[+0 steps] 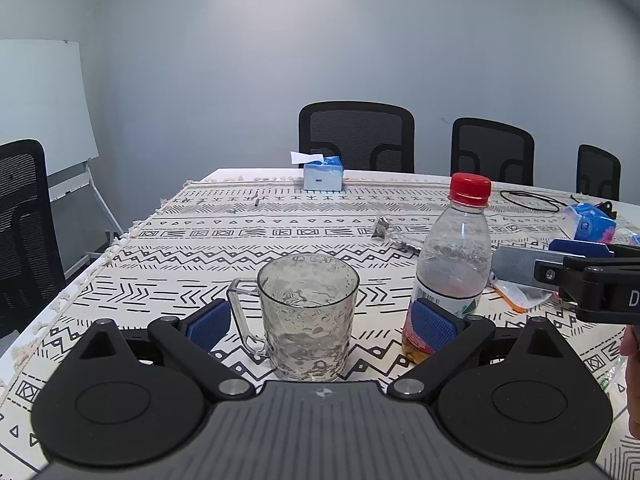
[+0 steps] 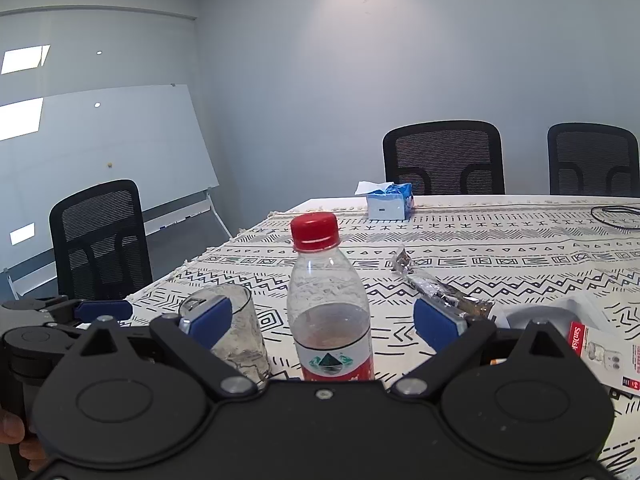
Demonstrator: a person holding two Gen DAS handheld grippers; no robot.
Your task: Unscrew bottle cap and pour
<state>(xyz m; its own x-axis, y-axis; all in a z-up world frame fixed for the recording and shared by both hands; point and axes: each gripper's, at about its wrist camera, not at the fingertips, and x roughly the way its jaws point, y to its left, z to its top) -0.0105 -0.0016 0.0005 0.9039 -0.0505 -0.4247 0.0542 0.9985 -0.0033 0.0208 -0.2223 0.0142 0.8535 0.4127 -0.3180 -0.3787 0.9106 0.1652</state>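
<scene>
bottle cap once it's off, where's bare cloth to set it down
Free: the cloth between the glass mug and the tissue box, and left of the mug toward the table edge. Crowded: right of the bottle, with the foil wrapper, packets and card package.

Bottle (image 2: 330,312): clear plastic, upright on the patterned desk cloth, red-and-white label around the lower body. A small amount of amber liquid sits at the base; the walls above carry droplets. Red screw cap (image 2: 315,231): fitted on the neck. Mug (image 1: 307,316): clear textured glass with side handle (image 1: 240,316), upright, handle pointing to 9 o'clock. The mug stands at 9 o'clock from the bottle, near but apart.
</scene>
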